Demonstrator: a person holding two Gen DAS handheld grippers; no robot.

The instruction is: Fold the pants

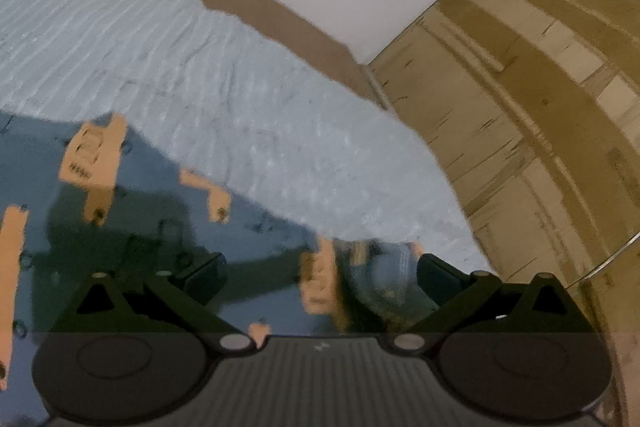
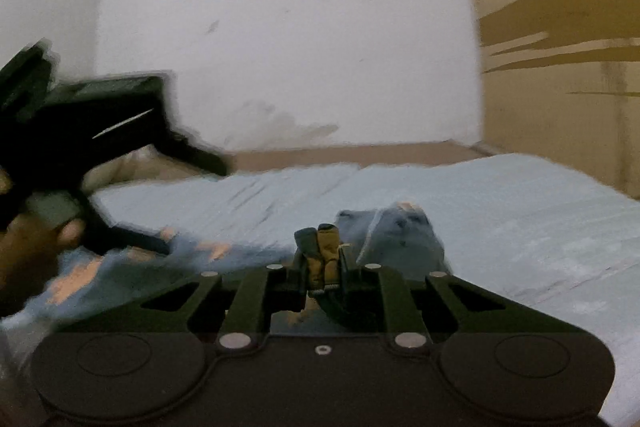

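Note:
The pants (image 1: 168, 219) are blue-grey with orange patches and lie on a pale blue textured bed cover (image 1: 200, 75). My left gripper (image 1: 316, 277) is open just above them, its fingers wide apart on either side of a bunched fold with an orange patch. In the right wrist view my right gripper (image 2: 322, 275) is shut on the pants' edge (image 2: 326, 251), a bunched dark and tan bit of fabric, with more of the pants (image 2: 400, 231) raised behind it. The left gripper (image 2: 92, 131) shows blurred at the left there, held by a hand.
A white wall (image 2: 280, 27) stands behind the bed, with a brown strip (image 1: 260, 7) along its base. A wooden panelled cupboard (image 1: 520, 87) rises at the right. The bed cover (image 2: 520, 219) stretches out to the right.

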